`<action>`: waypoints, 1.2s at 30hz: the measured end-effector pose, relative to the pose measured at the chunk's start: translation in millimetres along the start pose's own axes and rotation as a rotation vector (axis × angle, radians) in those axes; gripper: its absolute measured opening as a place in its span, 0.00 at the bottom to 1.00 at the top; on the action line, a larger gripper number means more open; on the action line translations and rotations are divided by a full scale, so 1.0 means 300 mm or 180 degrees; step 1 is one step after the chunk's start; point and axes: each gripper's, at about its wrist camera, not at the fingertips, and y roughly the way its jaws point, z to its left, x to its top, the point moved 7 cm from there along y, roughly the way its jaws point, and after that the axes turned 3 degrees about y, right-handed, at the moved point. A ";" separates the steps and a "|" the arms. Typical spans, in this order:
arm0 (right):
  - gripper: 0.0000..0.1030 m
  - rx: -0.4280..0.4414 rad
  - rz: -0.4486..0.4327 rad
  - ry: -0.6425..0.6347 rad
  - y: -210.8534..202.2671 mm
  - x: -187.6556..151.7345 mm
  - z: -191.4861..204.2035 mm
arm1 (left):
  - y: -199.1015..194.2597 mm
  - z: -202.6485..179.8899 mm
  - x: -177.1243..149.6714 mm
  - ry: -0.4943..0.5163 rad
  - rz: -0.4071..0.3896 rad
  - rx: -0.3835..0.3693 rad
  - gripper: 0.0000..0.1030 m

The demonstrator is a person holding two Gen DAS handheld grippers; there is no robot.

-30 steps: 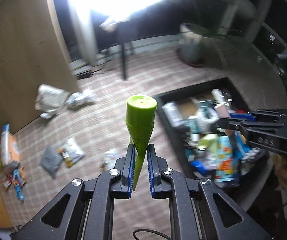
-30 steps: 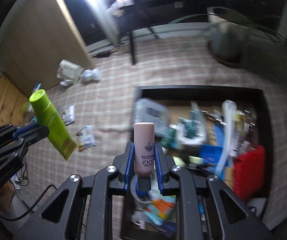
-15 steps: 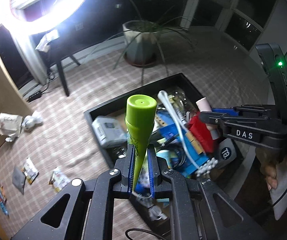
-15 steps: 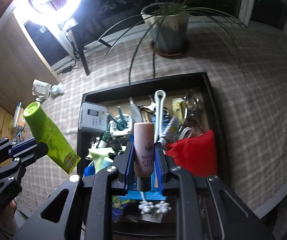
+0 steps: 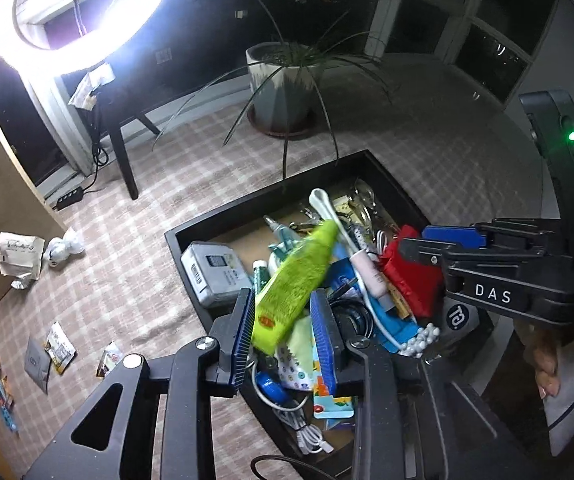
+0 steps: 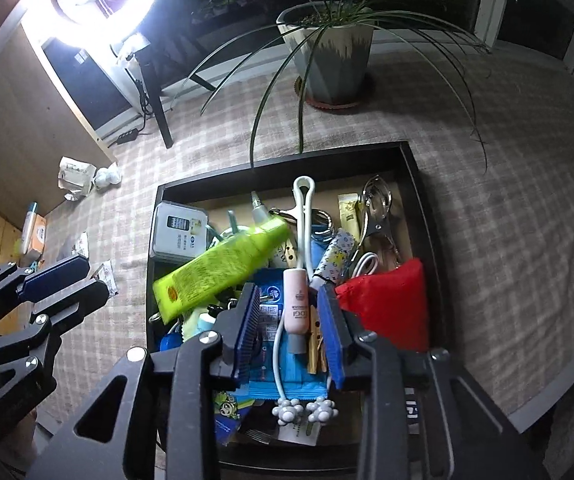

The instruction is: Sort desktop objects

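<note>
Green tube [image 5: 295, 280], blurred, lies tilted over the clutter in the black tray [image 5: 223, 216], free between the left gripper [image 5: 283, 320] pads, whose jaws have just been opening. Pink bottle [image 6: 297, 304] likewise sits loose between the parted right gripper [image 6: 291, 320] pads, jaws just opening.

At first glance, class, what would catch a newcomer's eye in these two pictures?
The lime-green tube tumbling, blurred, over the black tray crammed with clutter, with a pink bottle lying between the open right tongs. At top left a glaring ring light; behind the tray stands a spiky potted plant.
</note>
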 end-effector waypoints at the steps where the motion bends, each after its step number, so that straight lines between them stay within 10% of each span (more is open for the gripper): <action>1: 0.29 -0.0001 0.0003 -0.0009 0.002 -0.002 0.007 | 0.000 0.007 -0.005 -0.0005 0.0005 0.0004 0.27; 36: 0.30 0.0146 -0.0185 -0.0747 -0.005 -0.275 0.714 | -0.348 0.527 -0.505 -0.0563 -0.0264 0.0681 0.30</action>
